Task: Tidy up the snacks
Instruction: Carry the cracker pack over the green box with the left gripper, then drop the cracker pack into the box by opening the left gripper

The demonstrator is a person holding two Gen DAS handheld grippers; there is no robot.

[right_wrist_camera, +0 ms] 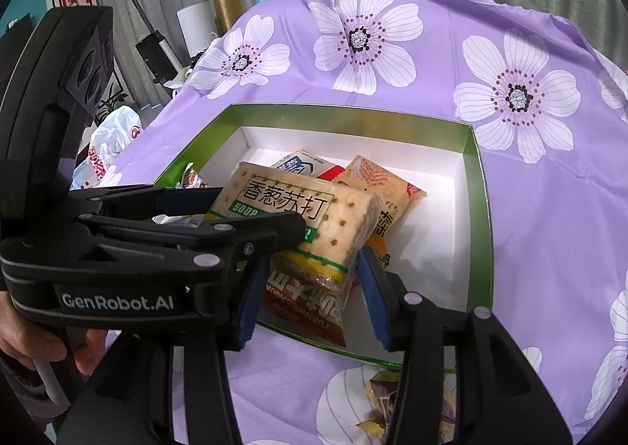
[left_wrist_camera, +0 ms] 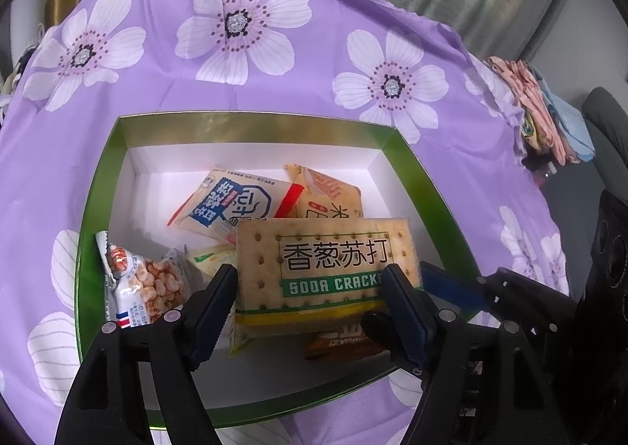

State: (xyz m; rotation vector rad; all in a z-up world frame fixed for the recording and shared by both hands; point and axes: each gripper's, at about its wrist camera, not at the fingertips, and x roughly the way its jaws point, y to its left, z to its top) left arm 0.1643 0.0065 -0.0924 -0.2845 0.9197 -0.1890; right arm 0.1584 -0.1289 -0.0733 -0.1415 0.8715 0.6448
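Left gripper (left_wrist_camera: 306, 311) shut tight on the soda cracker pack (left_wrist_camera: 325, 268), one finger on each side, holding it up over the near part of the green box (left_wrist_camera: 98, 186). Right gripper (right_wrist_camera: 310, 301) open, fingers wide apart at the near edge of the box, holding nothing. Brown snack pack (right_wrist_camera: 306, 307) just under the crackers, lying at the near wall, between the right gripper's fingers in its own view; cannot tell if touched.

Farther in, already in the box: a blue-and-white pack (left_wrist_camera: 231, 205), an orange pack (left_wrist_camera: 329, 194) beside it, a bag of little round puffs (left_wrist_camera: 149, 284) by the left wall, and a pale green pack (left_wrist_camera: 212, 260) peeking out next to it.

Around the box, purple flower cloth (left_wrist_camera: 235, 64) over the surface. One shiny wrapped snack (right_wrist_camera: 384, 402) out on the cloth, near the box's front edge.

Most of the job looks done. Left to do: put the crackers down in the box, then bring in the snack outside.
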